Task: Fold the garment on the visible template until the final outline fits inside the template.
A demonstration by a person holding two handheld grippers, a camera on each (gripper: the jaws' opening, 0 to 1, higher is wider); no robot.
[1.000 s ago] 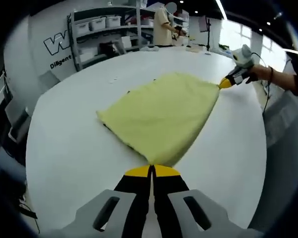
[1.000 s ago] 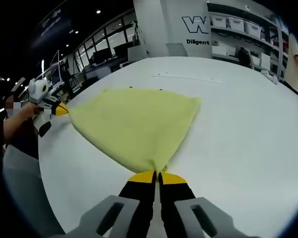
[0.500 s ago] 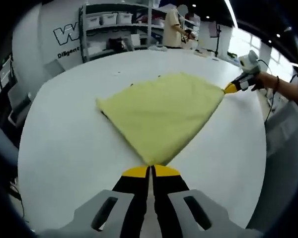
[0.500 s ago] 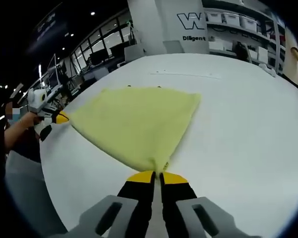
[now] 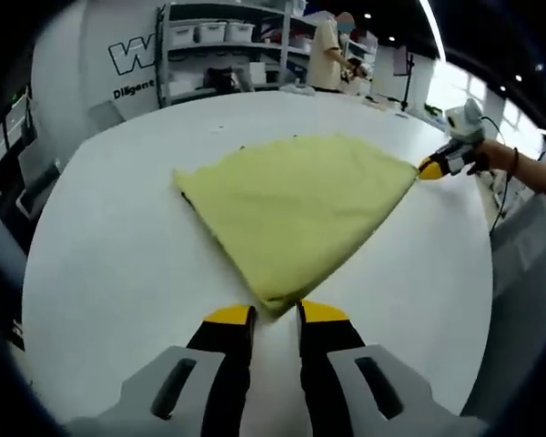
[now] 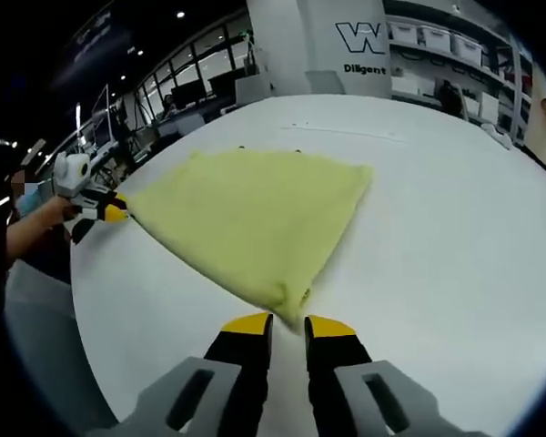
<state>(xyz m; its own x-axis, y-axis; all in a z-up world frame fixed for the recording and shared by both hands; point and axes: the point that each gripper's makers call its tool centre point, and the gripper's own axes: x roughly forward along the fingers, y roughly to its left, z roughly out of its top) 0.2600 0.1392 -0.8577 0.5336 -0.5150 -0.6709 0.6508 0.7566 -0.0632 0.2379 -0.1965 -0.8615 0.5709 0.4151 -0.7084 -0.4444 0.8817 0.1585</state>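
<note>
Left gripper view: the pale yellow folded cloth garment point(image 5: 296, 214) lies flat on the round white bench point(image 5: 109, 273), spread as a rough fan. Its near corner sits just ahead of the left tool point(image 5: 275, 315), in line with the gap between the two yellow-tipped jaws. Those jaws stand apart and nothing lies between them; the corner rests on the bench, free. The cloth widens away from this tool toward the far edge. At the cloth's right-hand corner sits the right tool point(image 5: 434, 167), held by a hand point(image 5: 493, 157).

Right gripper view: the same garment point(image 6: 255, 214) fans away from the right tool point(image 6: 288, 325). Its near corner lies just in front of the parted jaws, which grip nothing. The left tool point(image 6: 114, 212) sits at the cloth's left-hand corner, touching or just beside it; which one cannot be told.

Judgement: each tool points along a line running from its own corner into the cloth's middle, so each is nearest to one corner of the same long edge. No template outline is distinguishable on the bench, apart from small dark marks point(image 6: 268, 148) at the far edge of the cloth.
</note>
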